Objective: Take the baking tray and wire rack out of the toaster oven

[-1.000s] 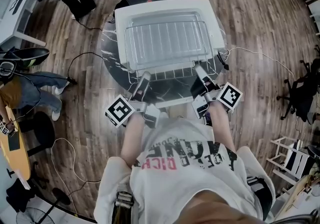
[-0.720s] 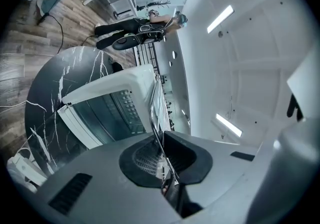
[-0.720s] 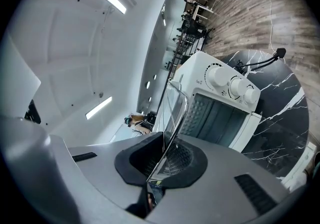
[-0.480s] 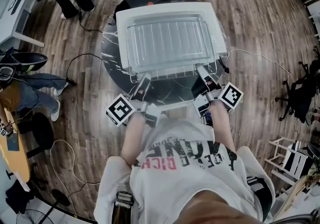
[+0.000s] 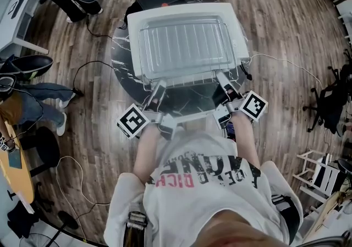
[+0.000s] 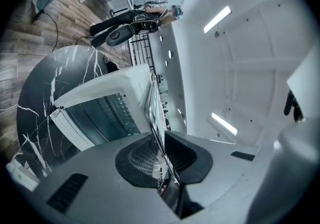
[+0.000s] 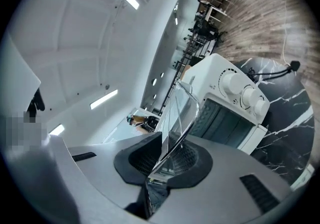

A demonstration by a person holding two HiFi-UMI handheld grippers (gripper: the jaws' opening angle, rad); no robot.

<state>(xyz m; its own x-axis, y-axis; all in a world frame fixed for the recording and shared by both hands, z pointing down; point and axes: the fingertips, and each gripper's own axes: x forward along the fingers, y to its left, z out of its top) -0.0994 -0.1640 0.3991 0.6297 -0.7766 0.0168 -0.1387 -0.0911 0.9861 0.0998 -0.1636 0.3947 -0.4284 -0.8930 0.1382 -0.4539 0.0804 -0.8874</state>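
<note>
Your left gripper point(image 5: 159, 84) and your right gripper point(image 5: 220, 77) are both closed down onto the near edge of the load, one close to each near corner. In the left gripper view, the left gripper point(image 6: 159, 144) has its jaws almost together with only a thin metal lip between the pads. In the right gripper view, the right gripper point(image 7: 171, 157) pinches the same edge, where a bent wire of the rack runs out past the jaws.

The baking tray point(image 5: 184, 48) and the wire rack point(image 5: 181, 81) are stacked together and already outside the toaster oven point(image 5: 235, 16). They lie level over its white roof. I cannot tell whether they rest on the roof or hang just above it. The oven fills most of the round table point(image 5: 122, 67), and its door point(image 5: 187, 100) is folded open toward the near edge of the table.

I judge both pieces to be light and stiff, but smooth, so metal can slide on metal. Because you hold one edge only, the far side will pull down on the pads. Keep your two hands at equal height and keep the grip on the rim, where tray and rack are pressed together. If one side tilts, the rack could slip off the tray.
</note>
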